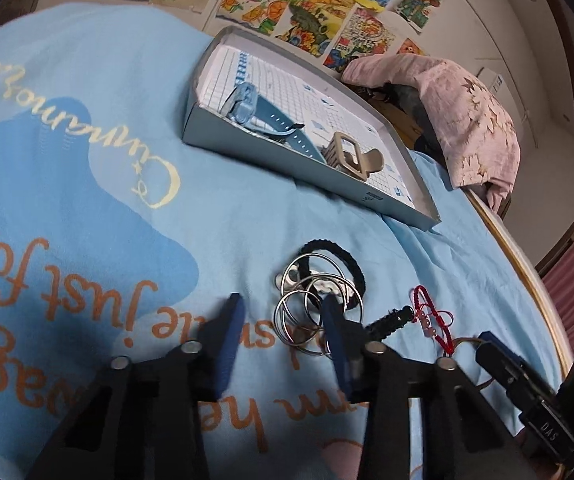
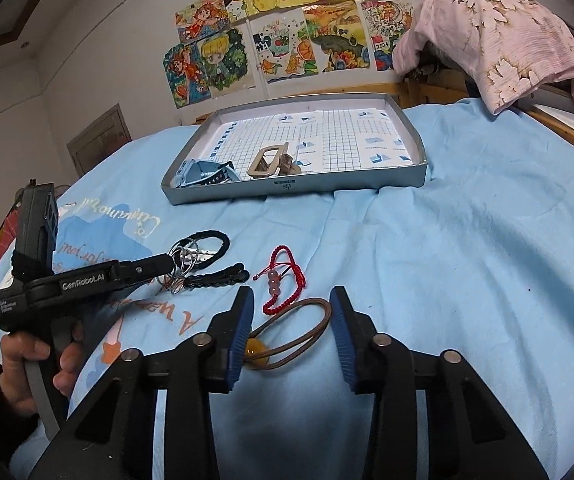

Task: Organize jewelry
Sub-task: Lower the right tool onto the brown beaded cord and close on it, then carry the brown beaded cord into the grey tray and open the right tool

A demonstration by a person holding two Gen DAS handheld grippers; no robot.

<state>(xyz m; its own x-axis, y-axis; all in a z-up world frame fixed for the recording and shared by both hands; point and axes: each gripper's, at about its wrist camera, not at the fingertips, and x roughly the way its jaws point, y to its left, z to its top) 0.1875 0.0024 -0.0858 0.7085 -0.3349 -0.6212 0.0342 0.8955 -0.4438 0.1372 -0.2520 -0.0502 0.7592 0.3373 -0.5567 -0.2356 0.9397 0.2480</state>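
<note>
While a light blue printed bedsheet [image 2: 447, 260] covers the bed, a shallow grey cardboard tray [image 2: 417, 174] lies on it. Nearer than the tray, the left gripper [image 1: 283, 332] gapes wide around silver metal rings [image 1: 307, 312]; the right gripper [image 2: 291, 336] gapes wide around a brown cord hair tie [image 2: 299, 332].

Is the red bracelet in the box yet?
Out. The red bracelet lies on the blue sheet, in front of the grey box. Only the watch and hair claw are inside.
</note>
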